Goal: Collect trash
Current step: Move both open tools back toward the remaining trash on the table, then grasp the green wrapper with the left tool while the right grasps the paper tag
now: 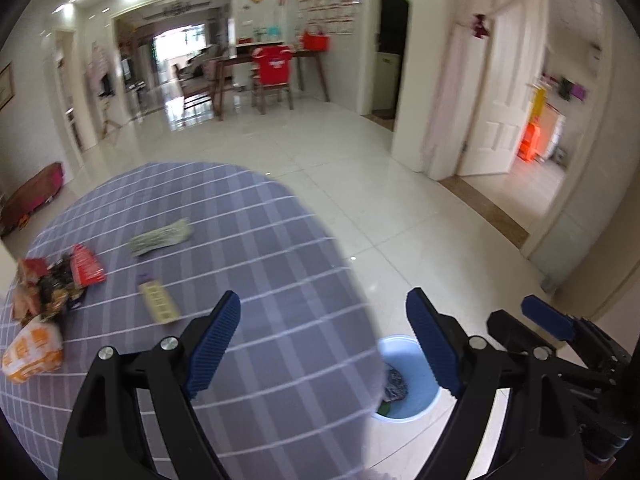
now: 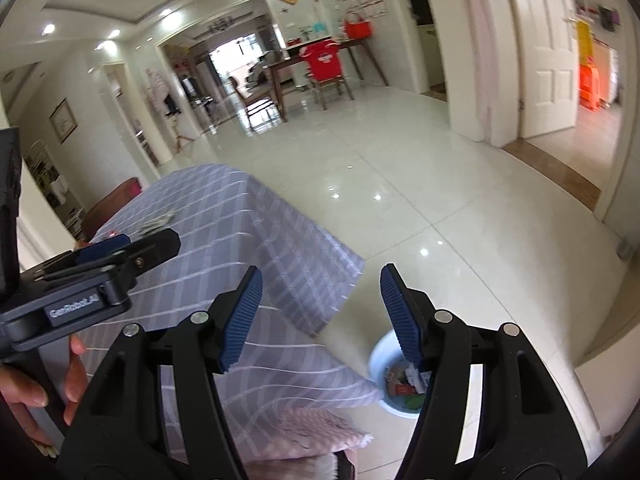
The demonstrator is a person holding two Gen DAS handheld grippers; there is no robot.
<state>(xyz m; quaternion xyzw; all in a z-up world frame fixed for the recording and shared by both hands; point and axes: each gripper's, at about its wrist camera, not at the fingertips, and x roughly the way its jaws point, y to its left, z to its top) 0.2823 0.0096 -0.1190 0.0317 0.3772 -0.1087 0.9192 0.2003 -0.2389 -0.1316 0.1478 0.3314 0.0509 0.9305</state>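
jaws stand spread on both grippers and nothing sits between either pair: the left gripper (image 1: 322,344) gapes wide over the edge of the desk (image 1: 224,208), and the right gripper (image 2: 320,316) is parted above the floor beside it, over the pale blue bin (image 2: 380,356) that already has scraps in it. what the next pick turns on, to my eye, is that all the remaining trash lies to the left of and beyond the left jaws, up on the checked cloth, while the right jaws hang off the desk altogether on the bin side, so the left hand is the nearer one. going by size, the heap of crumpled snack wrappers (image 1: 52,280) sits far out at the left edge with an orange-and-white bag (image 1: 34,350) just beside it; a greenish flat wrapper (image 1: 162,236) lies further in, long axis running across the view; and nearest the jaws is a small cream strip packet (image 1: 158,302), its long axis slanting towards the left pad (image 1: 214,344), just up and left of it, not touching. the bin (image 1: 408,380) shows low between the left jaws, on the floor below the desk edge.
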